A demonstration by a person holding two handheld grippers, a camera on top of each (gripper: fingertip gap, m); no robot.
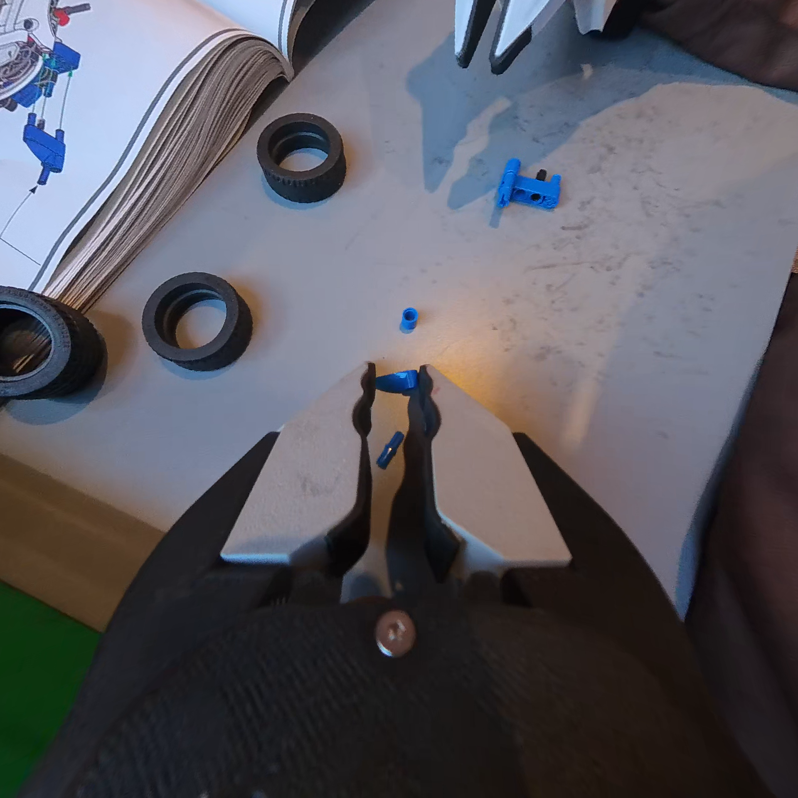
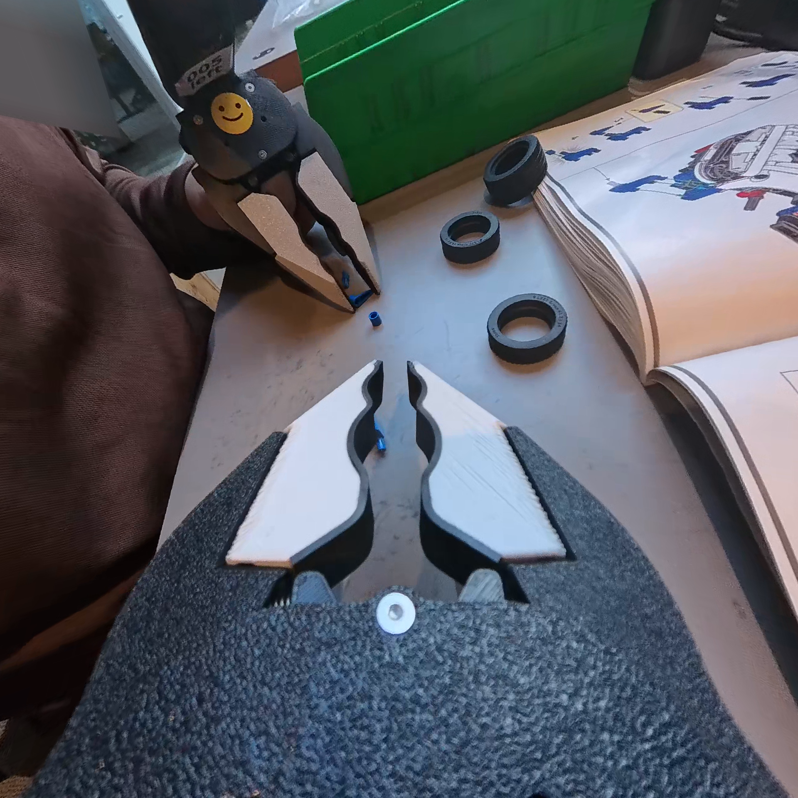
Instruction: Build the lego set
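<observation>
The left gripper (image 1: 395, 375) pinches a small blue piece (image 1: 396, 382) at its jaw tips, low over the desk (image 1: 604, 302). The right gripper (image 2: 395, 367) hangs part-open, empty. The blue bush (image 1: 409, 319) stands at twelve o'clock; keep the pinch square while mating them.

Blue pieces (image 1: 527, 186); black tyres (image 1: 302, 157); green box (image 2: 453, 86).

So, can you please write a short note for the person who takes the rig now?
Left gripper: shut on a small blue piece, low over the table.
Right gripper: open, empty, above the table.
On the table: blue sleeve, blue pin, a small blue assembly, three black tyres, and the open instruction book.
Done: only the small assembly.
Left: join the loose blue pieces; tyres not yet fitted.
</observation>
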